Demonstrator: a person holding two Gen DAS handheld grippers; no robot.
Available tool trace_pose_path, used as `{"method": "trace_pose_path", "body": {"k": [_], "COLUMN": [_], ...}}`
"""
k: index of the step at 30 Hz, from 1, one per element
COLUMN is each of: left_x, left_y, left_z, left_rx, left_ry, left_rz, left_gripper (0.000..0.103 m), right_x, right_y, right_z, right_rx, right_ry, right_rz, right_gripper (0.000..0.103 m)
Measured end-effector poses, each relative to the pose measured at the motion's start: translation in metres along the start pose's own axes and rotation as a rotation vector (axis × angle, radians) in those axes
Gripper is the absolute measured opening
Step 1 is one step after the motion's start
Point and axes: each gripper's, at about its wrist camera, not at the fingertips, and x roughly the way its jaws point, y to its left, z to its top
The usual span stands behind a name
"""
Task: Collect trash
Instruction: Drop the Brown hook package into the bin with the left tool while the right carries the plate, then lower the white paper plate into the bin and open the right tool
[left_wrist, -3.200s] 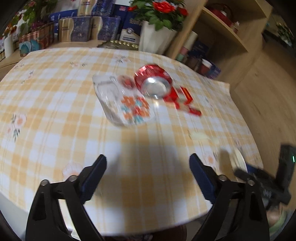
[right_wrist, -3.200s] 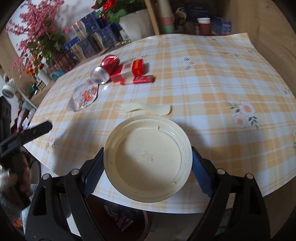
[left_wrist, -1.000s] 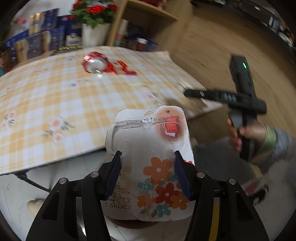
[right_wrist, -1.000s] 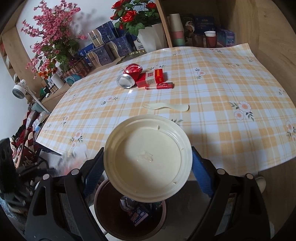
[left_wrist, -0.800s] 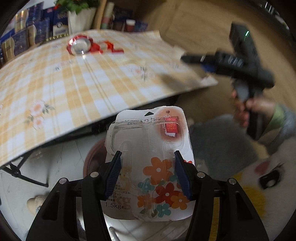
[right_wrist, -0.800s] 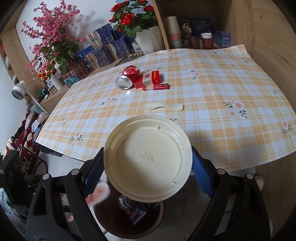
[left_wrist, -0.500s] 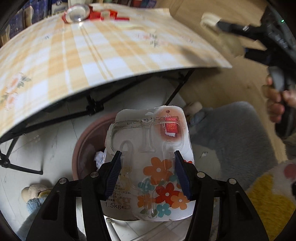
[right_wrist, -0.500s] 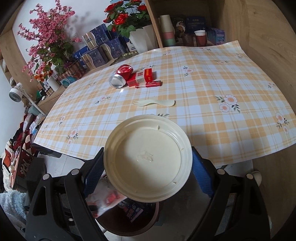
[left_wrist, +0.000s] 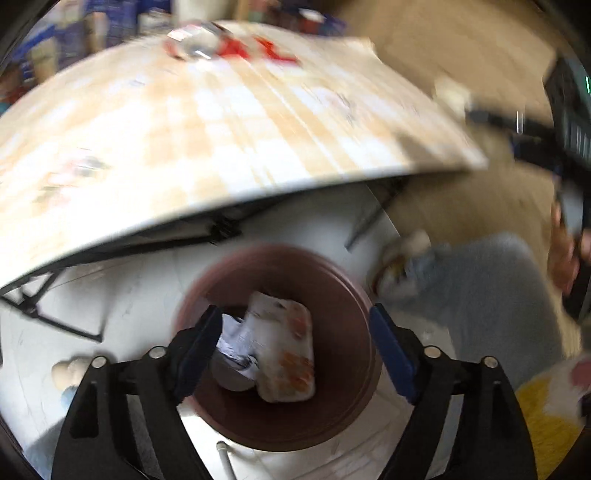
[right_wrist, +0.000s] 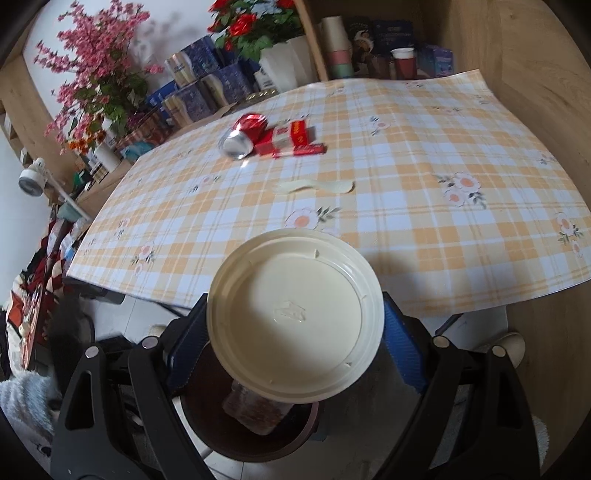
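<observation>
In the left wrist view my left gripper hangs over a brown bin. Its jaws are opening and nothing is pressed between them. The flower-printed plastic package lies below in the bin on crumpled paper. My right gripper is shut on a cream plastic plate, held flat above the same bin, where the package shows under the plate. On the checked table lie a crushed red can, a red box and a cream plastic fork.
The table's edge and its black folding legs stand just behind the bin. A grey rug lies to the right. Flower pots and boxes line the table's far side, with wooden shelves behind.
My left gripper has sunk toward the bin and opened. The flowered package has left its fingers and dropped into the bin. The right gripper still holds the plate in the same place.
</observation>
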Motion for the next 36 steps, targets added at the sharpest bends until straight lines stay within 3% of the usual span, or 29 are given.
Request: {"method": "trace_pose_path", "body": {"k": [5,9,14,22,28,36], "left_x": [-0.064,-0.093,-0.113,-0.118,-0.114,-0.111], "left_y": [0.029,0.054,0.075,0.083,0.077,0.074], "left_z": [-0.002,-0.005,-0.008,-0.017,-0.016,-0.017], "left_rx": [-0.202,-0.278,-0.325,-0.346,-0.298,-0.267], "left_ry": [-0.202,-0.254,-0.285,-0.282,-0.265,-0.263], "left_rz": [0.091,0.163,0.247,0.285,0.299,0.305], "left_gripper": [0.092,0.092,0.095,0.095,0.095,0.095], "right_x": [0.012,0.024,0.044,0.092,0.117,0.119], "right_y": [0.020,0.038,0.063,0.072,0.081,0.084], "right_z": [-0.012,-0.024,-0.045,-0.067,-0.077,-0.073], "right_rx": [-0.059,-0.109,-0.183,-0.177,-0.267,-0.306], "right_ry": [0.073,0.134,0.223,0.388,0.444,0.438], "right_rz": [0.048,0.088,0.139,0.226,0.154,0.118], "right_gripper": [0.086,0.086,0.086,0.086,0.088,0.095]}}
